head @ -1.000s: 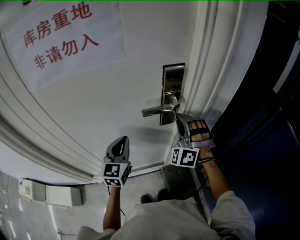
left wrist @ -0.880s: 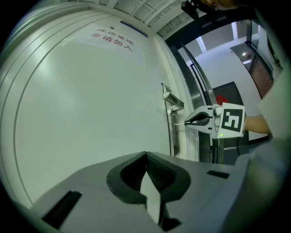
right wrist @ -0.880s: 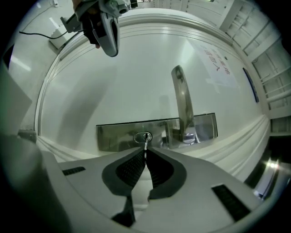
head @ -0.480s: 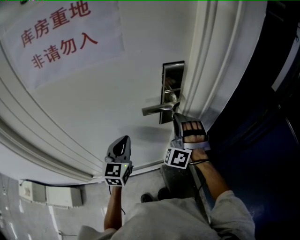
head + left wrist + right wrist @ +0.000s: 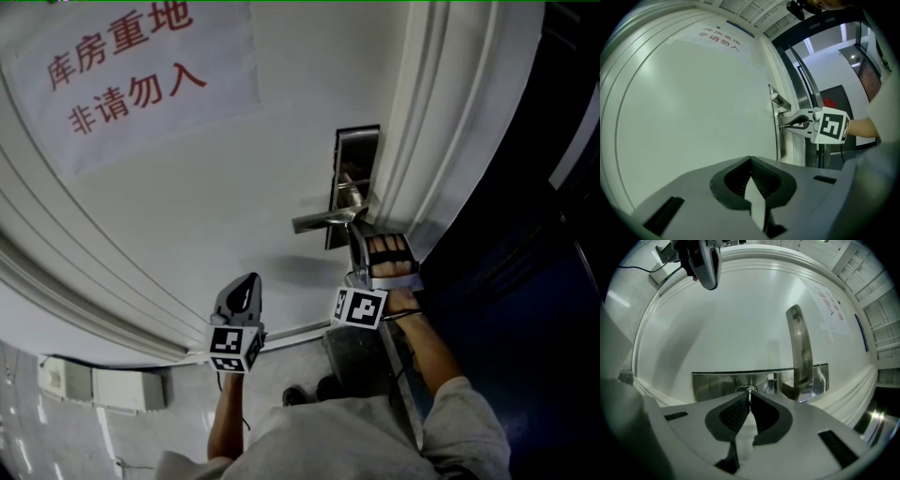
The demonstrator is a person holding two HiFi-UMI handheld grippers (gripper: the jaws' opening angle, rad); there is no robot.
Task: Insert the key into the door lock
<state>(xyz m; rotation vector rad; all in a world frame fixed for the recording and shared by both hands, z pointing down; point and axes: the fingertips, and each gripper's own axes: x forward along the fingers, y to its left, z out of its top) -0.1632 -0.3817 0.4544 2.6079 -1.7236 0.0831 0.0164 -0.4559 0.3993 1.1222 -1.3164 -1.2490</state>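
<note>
A steel lock plate (image 5: 357, 159) with a lever handle (image 5: 323, 221) sits on the white door (image 5: 234, 197). My right gripper (image 5: 357, 234) is held level against the plate just below the handle, its marker cube (image 5: 360, 307) toward me. In the right gripper view its jaws are shut on a small metal key (image 5: 749, 393), whose tip is at the round keyhole (image 5: 746, 389) in the plate (image 5: 717, 383), left of the handle (image 5: 800, 352). My left gripper (image 5: 246, 279) hangs lower left, apart from the lock. Its jaws (image 5: 750, 160) are shut with nothing in them.
A paper sign with red characters (image 5: 131, 70) is stuck on the door's upper left. The white door frame (image 5: 450, 122) runs right of the lock, with a dark opening (image 5: 534, 234) beyond it. Floor tiles and my shoes (image 5: 309, 392) show below.
My right gripper has shifted slightly against the lock plate, staying under the handle. The left gripper has not moved.
</note>
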